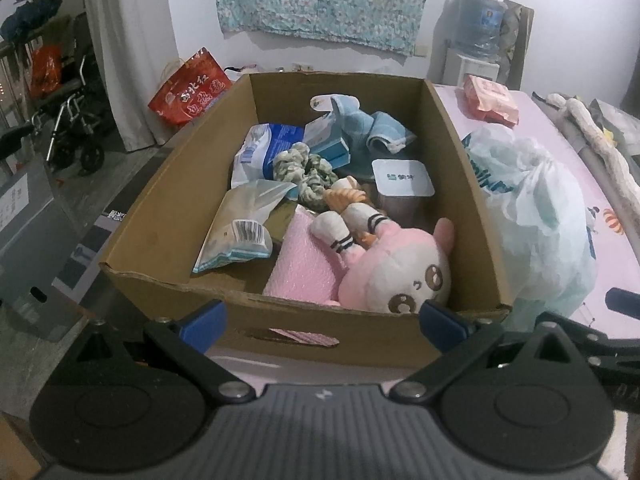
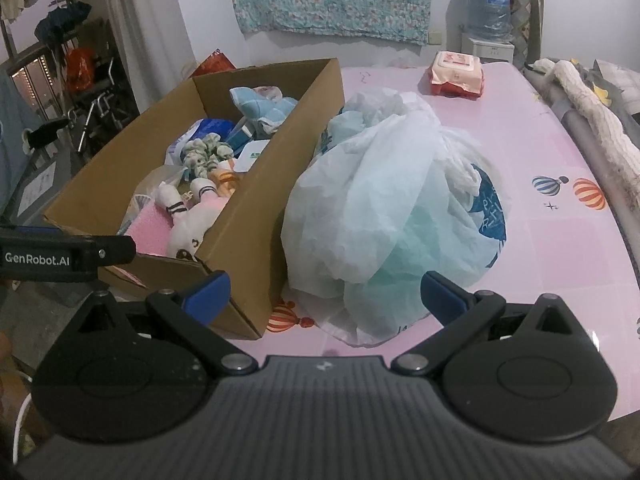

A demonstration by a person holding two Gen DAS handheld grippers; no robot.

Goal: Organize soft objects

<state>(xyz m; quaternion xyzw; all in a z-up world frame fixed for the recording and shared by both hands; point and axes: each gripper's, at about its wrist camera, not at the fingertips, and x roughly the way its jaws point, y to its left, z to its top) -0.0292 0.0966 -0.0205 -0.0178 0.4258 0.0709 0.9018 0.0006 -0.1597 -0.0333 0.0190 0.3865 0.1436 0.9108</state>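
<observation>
With both tools hanging back at the near edge, nothing is gripped: left gripper [image 1: 320, 326] is spread wide and empty, low centre of its view, short of the cardboard box [image 1: 168, 216]. The box, mid-frame, already holds the pink plush doll [image 1: 394, 276], a green scrunchie [image 1: 308, 174], a blue towel [image 1: 360, 124] and some packets (so sorting looks partly done). Right gripper [image 2: 325, 294] is also spread and empty, facing the white plastic bag [image 2: 384, 208] on the pink table [image 2: 560, 240], just right of the box. A wipes pack [image 2: 456, 74] sits upper right. The bag and wipes likely remain to be handled.
</observation>
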